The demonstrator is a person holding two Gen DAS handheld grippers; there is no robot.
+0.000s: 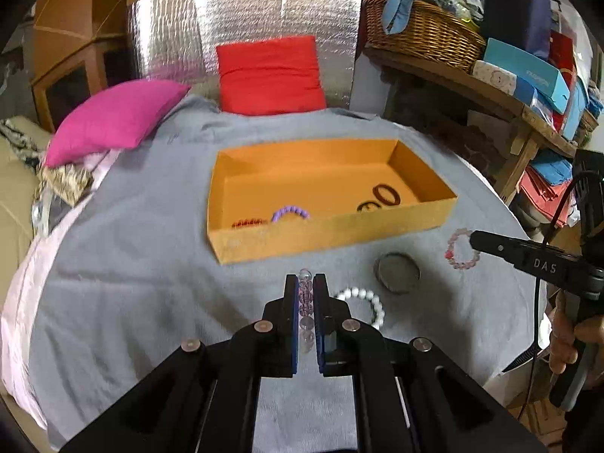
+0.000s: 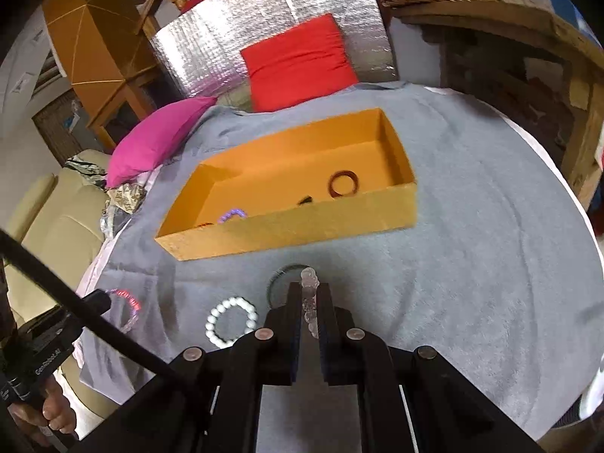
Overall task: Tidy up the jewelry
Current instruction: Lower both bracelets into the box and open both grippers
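An orange box [image 1: 332, 228] [image 2: 302, 226] sits on the grey cloth. It holds a purple bead bracelet [image 1: 290, 212] [image 2: 232, 214], a red bead bracelet [image 1: 247, 222] and dark brown bangles [image 1: 385, 194] [image 2: 343, 183]. My left gripper [image 1: 305, 279] [image 2: 104, 298] is shut on a purple-pink bead bracelet [image 1: 305, 302] [image 2: 128, 304] just before the box's near wall. My right gripper [image 2: 308, 287] [image 1: 473, 238] is shut on a pale pink bead bracelet [image 2: 309, 298] [image 1: 458, 249]. A white bead bracelet [image 1: 362, 302] [image 2: 231, 321] and a grey metal bangle [image 1: 396, 271] [image 2: 277, 283] lie loose on the cloth between the grippers.
A pink cushion [image 1: 113, 117] and a red cushion [image 1: 270, 75] lie at the far edge against a silver foil panel [image 1: 245, 26]. A wooden shelf with a wicker basket [image 1: 422, 34] and boxes stands on the right. A beige sofa [image 2: 45, 219] is on the left.
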